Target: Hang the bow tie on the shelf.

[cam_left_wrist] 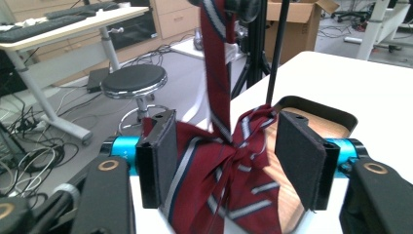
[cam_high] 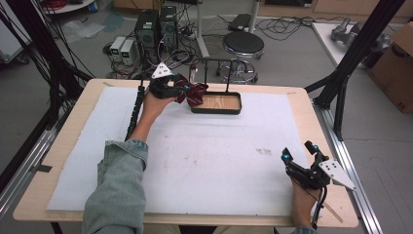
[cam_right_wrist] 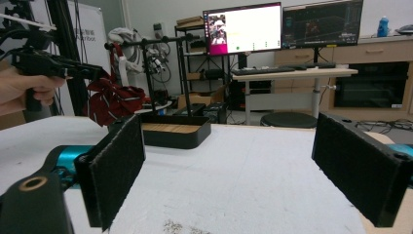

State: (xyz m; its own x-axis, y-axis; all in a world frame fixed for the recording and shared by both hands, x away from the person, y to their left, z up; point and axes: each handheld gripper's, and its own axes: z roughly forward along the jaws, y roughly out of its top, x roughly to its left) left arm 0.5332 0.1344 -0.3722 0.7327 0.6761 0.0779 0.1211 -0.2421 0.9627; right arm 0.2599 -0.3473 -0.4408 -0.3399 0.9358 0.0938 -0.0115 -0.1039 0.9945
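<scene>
A dark red striped tie (cam_high: 194, 93) hangs bunched from a black rack (cam_high: 214, 62) that rises out of a black tray with a wooden floor (cam_high: 221, 103) at the table's far edge. My left gripper (cam_high: 181, 90) is at the tray's left end, right by the tie. In the left gripper view the tie (cam_left_wrist: 219, 180) hangs between the parted jaws of my left gripper (cam_left_wrist: 228, 122); the cloth lies against the left pad (cam_left_wrist: 163, 161) and stays apart from the right pad (cam_left_wrist: 299, 161). Near the front right corner my right gripper (cam_high: 299, 151) stands open, with nothing between its jaws (cam_right_wrist: 229, 126).
A white mat (cam_high: 214, 156) covers most of the wooden table. Black frame posts (cam_high: 355, 44) rise beside the table's far corners. On the floor beyond are a round stool (cam_high: 243, 45), computer cases (cam_high: 157, 27) with cables, and a cardboard box (cam_high: 397, 68).
</scene>
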